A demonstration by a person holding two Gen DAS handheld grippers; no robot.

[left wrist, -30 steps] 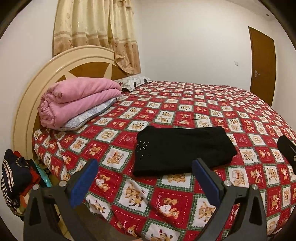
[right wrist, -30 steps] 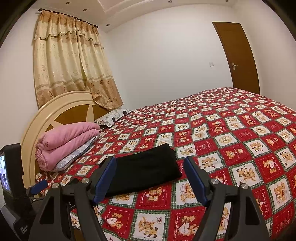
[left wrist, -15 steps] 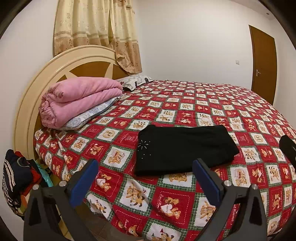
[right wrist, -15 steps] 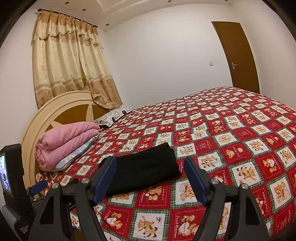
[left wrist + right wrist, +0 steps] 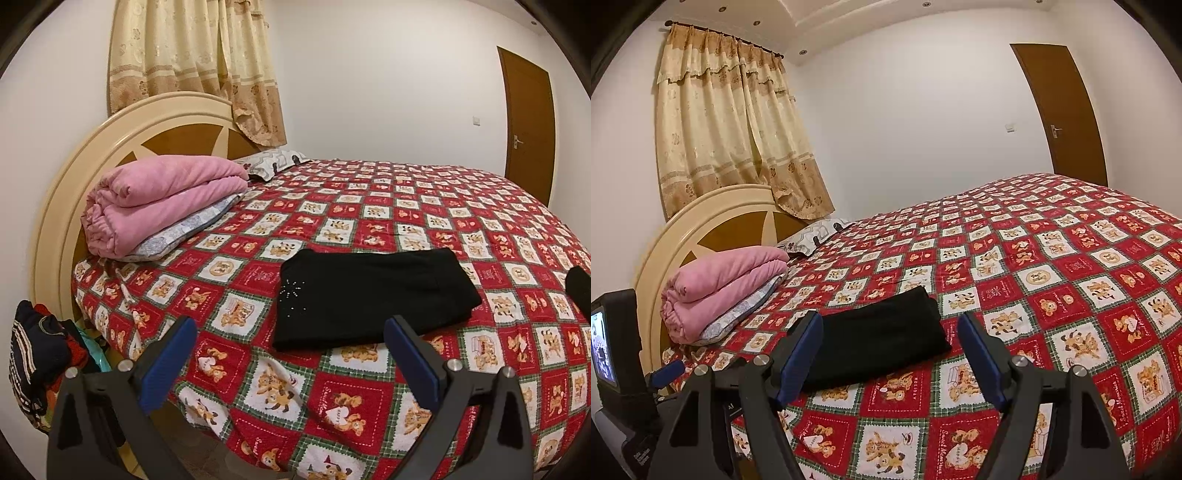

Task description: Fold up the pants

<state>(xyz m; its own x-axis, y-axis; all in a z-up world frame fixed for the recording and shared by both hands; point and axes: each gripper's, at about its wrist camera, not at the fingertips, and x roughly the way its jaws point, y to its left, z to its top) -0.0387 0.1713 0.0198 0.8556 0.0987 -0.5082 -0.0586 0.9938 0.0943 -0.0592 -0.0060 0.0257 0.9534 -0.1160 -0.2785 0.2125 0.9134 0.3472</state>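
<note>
only in left view: heap of dark striped clothes (image 5: 31,363) on the floor beside the cream round headboard (image 5: 55,206); beaded sparkle on the pants.
only in right view: small lit screen (image 5: 604,347) at the far left; curtain rod and ceiling lights.
task thing: folded black pants (image 5: 369,299) (image 5: 875,343) flat on the red teddy-bear patchwork bedspread (image 5: 424,206), near the bed's front edge.
left tool (image 5: 288,365): released, nothing between its blue pads, short of the pants.
right tool (image 5: 890,354): released, empty.
open room: bedspread bare right of the pants.
around: rolled pink blanket (image 5: 159,199) by the headboard, well apart from the pants; brown door (image 5: 1067,110) at right.
</note>
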